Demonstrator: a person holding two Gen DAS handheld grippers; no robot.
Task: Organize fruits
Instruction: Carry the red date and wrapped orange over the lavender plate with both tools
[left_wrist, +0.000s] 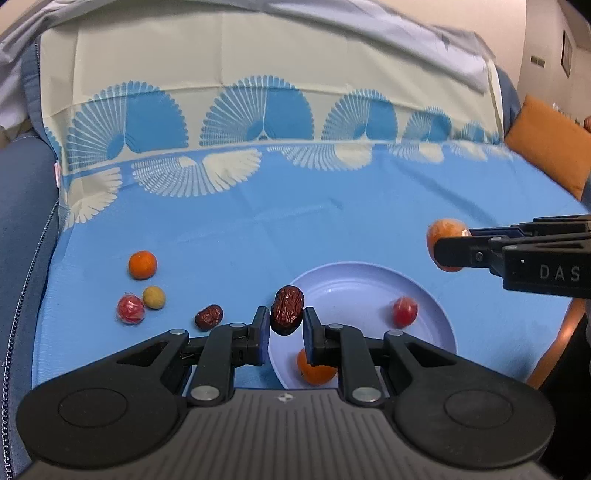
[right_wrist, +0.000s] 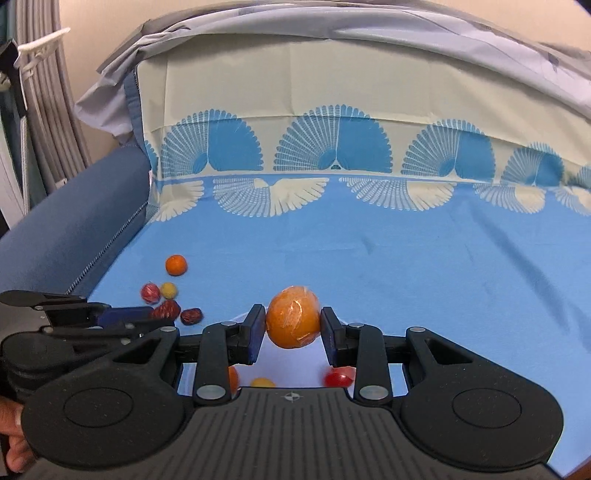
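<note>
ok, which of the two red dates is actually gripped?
The date between the left gripper pads, at the plate's edge; the other date lies loose on the blue cloth.

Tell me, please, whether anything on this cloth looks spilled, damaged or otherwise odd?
Nothing looks spilled or damaged. Four fruits lie loose on the blue cloth left of the plate: a small orange, a yellow fruit, a red wrapped fruit and a red date, simply not yet sorted.

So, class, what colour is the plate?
Pale lilac-blue plate, plain, clearest in the left wrist view.
</note>
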